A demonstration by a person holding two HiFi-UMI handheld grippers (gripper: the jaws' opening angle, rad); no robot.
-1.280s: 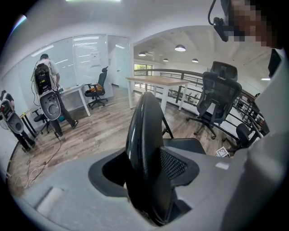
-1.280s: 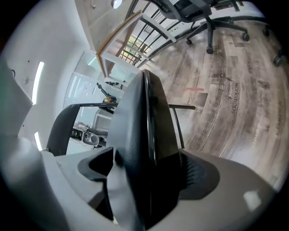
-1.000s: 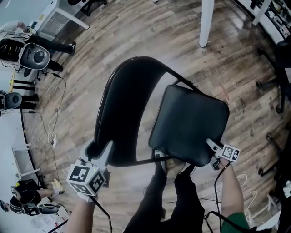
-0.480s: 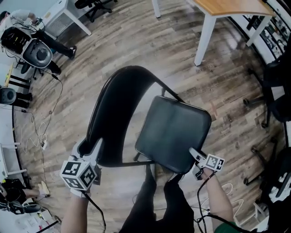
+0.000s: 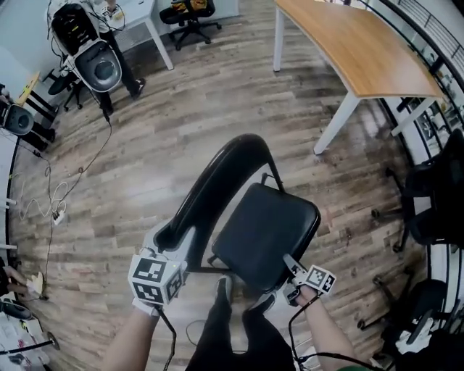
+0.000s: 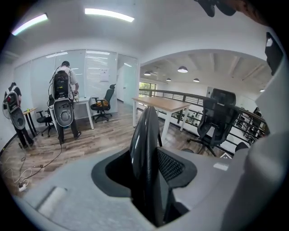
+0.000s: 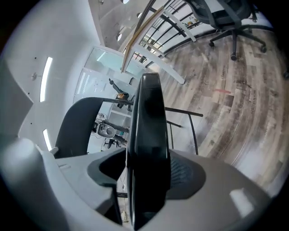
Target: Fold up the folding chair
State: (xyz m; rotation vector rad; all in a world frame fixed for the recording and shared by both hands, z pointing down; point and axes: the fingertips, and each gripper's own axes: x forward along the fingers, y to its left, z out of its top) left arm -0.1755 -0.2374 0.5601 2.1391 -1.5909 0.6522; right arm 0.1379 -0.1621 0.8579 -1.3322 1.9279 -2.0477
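The black folding chair stands on the wood floor below me. Its curved backrest (image 5: pixel 217 177) is at the left and its padded seat (image 5: pixel 264 232) at the right, tilted up at the front. My left gripper (image 5: pixel 174 235) holds the backrest's lower left edge; in the left gripper view the backrest (image 6: pixel 144 131) stands edge-on between the pads of this gripper (image 6: pixel 146 176). My right gripper (image 5: pixel 288 269) grips the seat's front right corner, and the seat (image 7: pixel 151 117) fills the gap of that gripper (image 7: pixel 149 180). Both pairs of jaws have just been closing onto these parts.
A wooden-topped table (image 5: pixel 362 51) on white legs stands at the back right. Dark office chairs (image 5: pixel 435 196) are at the right edge and another chair (image 5: pixel 190 11) at the back. A person with equipment (image 5: pixel 101 58) stands back left. Cables (image 5: pixel 51 210) lie at the left.
Both grippers have risen with the chair. The seat's front edge has swung up toward the backrest, so the seat looks narrower. The head view now takes in more of the room.
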